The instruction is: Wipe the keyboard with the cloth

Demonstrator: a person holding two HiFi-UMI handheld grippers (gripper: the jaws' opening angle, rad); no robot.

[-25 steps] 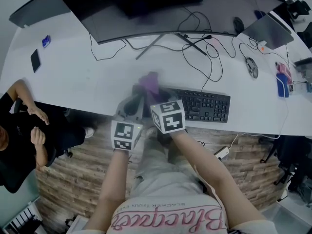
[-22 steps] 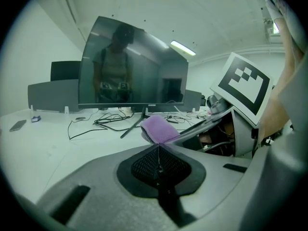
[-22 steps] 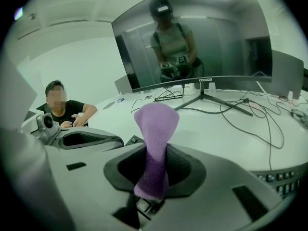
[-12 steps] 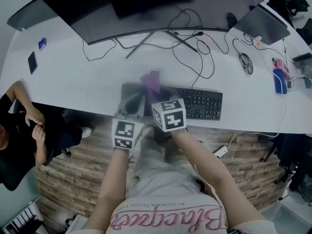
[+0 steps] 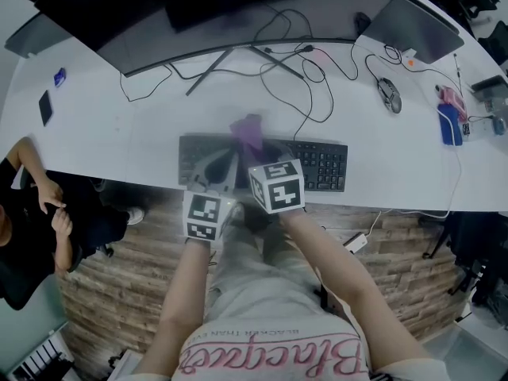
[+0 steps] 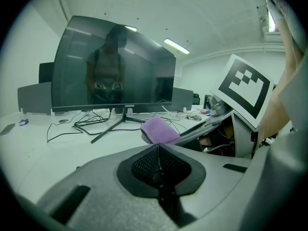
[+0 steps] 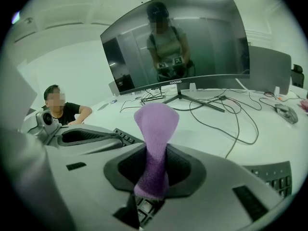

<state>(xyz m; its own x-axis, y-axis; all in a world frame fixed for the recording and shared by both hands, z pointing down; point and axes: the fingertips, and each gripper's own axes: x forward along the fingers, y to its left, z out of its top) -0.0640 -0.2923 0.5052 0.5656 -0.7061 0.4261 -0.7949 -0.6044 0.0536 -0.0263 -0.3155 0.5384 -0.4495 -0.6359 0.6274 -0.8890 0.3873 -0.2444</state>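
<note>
- Our left gripper hangs over the left half of the keyboard. Its jaws are pressed together with nothing between them, and the dark pads meet along one seam.
- Whether it touches the keys we cannot tell.
- Our right gripper sits just beside it, over the middle of the keyboard, with its marker cube tilted toward us.
- Its jaws are clamped on the cloth, a purple strip that rises out of them and ends in a rounded fold.
- In the right gripper view, black keys show right under the pinched end of the cloth.
- From the head view the cloth's free end lies at the keyboard's far edge, blurred.
- The keyboard lies along the near edge of the white table, and its right half is uncovered.
- A seated person is at the table's left end.
- Beyond the keyboard, black cables loop across the table, with a mouse to the right.
- Farthest back stands a wide curved monitor on a splayed stand, its screen dark.
</note>
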